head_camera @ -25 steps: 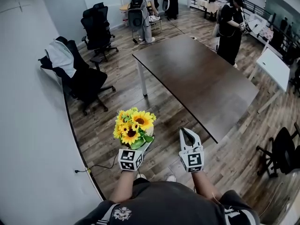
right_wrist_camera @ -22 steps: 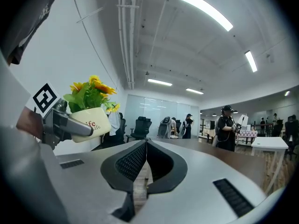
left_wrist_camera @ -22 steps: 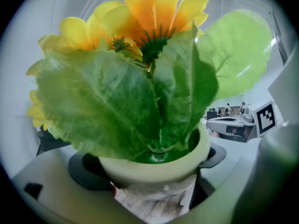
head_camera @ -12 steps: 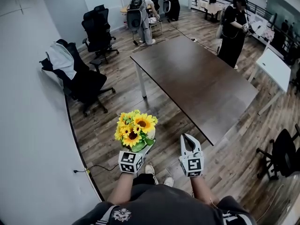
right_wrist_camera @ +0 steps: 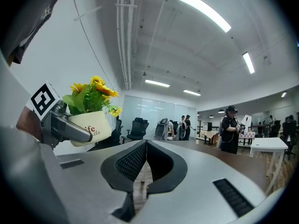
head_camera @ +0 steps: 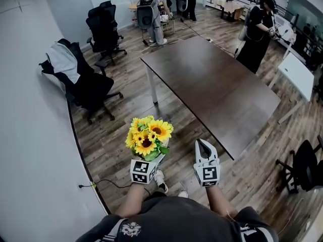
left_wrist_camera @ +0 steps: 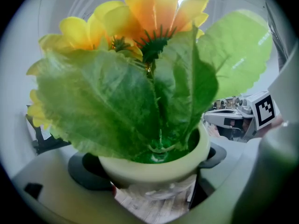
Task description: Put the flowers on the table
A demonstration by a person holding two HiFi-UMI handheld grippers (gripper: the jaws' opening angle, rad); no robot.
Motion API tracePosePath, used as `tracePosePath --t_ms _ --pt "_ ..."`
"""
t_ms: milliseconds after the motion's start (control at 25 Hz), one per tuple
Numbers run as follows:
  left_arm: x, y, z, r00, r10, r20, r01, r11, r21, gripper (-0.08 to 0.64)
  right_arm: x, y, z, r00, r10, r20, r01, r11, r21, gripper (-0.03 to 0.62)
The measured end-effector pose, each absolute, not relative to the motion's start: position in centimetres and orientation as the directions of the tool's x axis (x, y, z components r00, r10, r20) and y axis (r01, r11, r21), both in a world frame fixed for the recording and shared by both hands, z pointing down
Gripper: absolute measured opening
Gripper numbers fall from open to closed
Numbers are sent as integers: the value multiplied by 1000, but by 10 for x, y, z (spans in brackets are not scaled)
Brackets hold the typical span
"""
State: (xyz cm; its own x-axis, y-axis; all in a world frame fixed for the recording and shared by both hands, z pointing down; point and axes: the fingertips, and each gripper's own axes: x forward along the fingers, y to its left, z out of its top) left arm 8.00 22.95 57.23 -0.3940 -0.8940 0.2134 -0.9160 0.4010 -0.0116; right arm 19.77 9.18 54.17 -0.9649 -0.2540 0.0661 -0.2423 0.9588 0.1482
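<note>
The tabletop (head_camera: 217,84) lies far and right of the flowers (head_camera: 149,134), with floor (head_camera: 113,135) between; its near corner is closest to the right gripper (head_camera: 202,144). The left gripper (head_camera: 153,158) clamps the cream pot (left_wrist_camera: 154,164) upright, over the floor, blooms above its jaws. The right gripper is closed on nothing, just right of the pot. The carry likely goes far and rightward

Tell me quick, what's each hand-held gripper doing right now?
Left hand-held gripper: closed on the flower pot.
Right hand-held gripper: closed, holding nothing.
</note>
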Motion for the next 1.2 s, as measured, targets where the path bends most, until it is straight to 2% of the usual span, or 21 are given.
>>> tracePosePath --t_ms 640,1200 --pt "-62 192 577 -338 -923 182 -939 344 2 543 36 101 549 -968 -217 123 -195 965 175 23" --pt "-124 172 582 -251 -943 217 -968 243 -63 543 -30 79 549 -939 -315 137 -287 938 192 23"
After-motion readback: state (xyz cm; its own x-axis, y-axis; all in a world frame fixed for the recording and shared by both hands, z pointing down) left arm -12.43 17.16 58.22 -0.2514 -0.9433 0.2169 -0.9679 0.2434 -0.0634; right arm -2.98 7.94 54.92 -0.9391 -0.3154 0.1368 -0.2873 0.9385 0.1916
